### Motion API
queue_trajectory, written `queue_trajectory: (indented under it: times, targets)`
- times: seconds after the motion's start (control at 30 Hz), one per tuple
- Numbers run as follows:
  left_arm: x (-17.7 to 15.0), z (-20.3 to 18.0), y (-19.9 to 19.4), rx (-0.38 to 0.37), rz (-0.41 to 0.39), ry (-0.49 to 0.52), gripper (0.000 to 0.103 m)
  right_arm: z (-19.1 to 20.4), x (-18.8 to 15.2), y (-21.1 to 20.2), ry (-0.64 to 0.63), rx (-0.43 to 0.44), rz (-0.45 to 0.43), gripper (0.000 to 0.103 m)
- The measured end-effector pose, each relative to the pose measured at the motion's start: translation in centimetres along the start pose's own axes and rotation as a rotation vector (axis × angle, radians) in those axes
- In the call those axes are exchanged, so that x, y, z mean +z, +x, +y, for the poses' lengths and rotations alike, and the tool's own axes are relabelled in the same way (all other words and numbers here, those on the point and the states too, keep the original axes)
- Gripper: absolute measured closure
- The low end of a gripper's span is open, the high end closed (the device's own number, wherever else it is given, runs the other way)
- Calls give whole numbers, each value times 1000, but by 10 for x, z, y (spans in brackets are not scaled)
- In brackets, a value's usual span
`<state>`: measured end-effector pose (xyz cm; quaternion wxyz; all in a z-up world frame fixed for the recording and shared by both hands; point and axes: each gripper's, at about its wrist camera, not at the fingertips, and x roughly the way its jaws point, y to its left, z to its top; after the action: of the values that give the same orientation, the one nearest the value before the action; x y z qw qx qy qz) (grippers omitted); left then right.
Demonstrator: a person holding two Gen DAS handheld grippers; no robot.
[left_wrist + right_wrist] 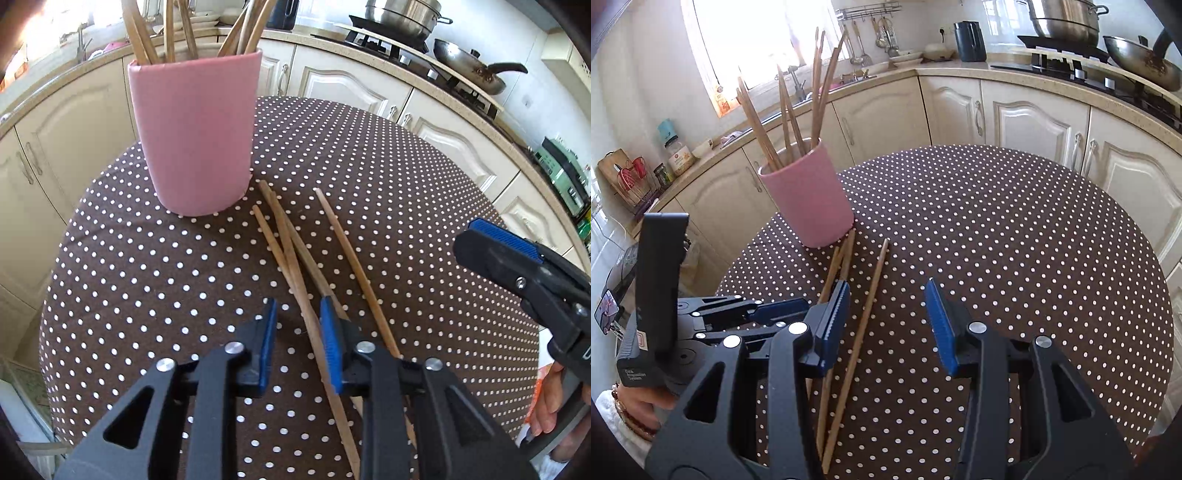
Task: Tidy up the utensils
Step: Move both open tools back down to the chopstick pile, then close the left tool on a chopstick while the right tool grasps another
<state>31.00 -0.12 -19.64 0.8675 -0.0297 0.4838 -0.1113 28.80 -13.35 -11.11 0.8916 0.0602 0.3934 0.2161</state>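
A pink cup (195, 140) (809, 195) stands on the far left part of the dotted brown table (369, 147) with several wooden chopsticks upright in it. Several loose chopsticks (286, 240) (846, 254) lie on the cloth just in front of it. My left gripper (299, 301) hangs low over them with a narrow gap; one chopstick runs between its pads, untouched by the left pad. My right gripper (886, 282) stands open wider, over a single chopstick (873, 291) that lies apart from the others, near its left pad. Each gripper shows in the other's view.
Cream kitchen cabinets (1027, 122) curve around behind the table. A steel pot (402, 14) and a wok (469, 70) sit on the stove at the back right. A dark kettle (969, 35) and a sink stand on the counter. A hand (550, 398) holds the right gripper.
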Motion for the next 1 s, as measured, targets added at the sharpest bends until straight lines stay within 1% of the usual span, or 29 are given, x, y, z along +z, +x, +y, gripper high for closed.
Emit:
queue_trajectory:
  times: [0.13, 0.17, 0.2, 0.4, 0.57, 0.67, 0.9, 0.93, 1.0]
  targets:
    - [0, -1, 3, -15, -4, 1, 87, -1, -1, 7, 2, 4, 18, 60]
    - [-1, -1, 2, -23, -5, 2, 93, -1, -1, 9, 1, 6, 22, 60]
    - [-2, 0, -1, -24, -1, -2, 95, 0, -1, 10, -2, 6, 25, 60]
    - [-4, 8, -7, -41, -10, -27, 96, 7, 0, 21, -23, 3, 82, 60]
    - [-9, 23, -17, -50, -17, -56, 97, 9, 3, 37, -29, -4, 160, 60]
    - [-7, 27, -21, -36, -17, -55, 97, 13, 8, 48, -25, 6, 218, 60]
    - [0, 30, -18, -2, 35, -27, 97, 26, 21, 76, -64, -20, 357, 60]
    - [2, 28, -16, 5, 44, -23, 97, 28, 23, 79, -67, -24, 369, 61]
    - [6, 27, -15, 12, 56, -15, 97, 34, 25, 86, -89, -49, 401, 69]
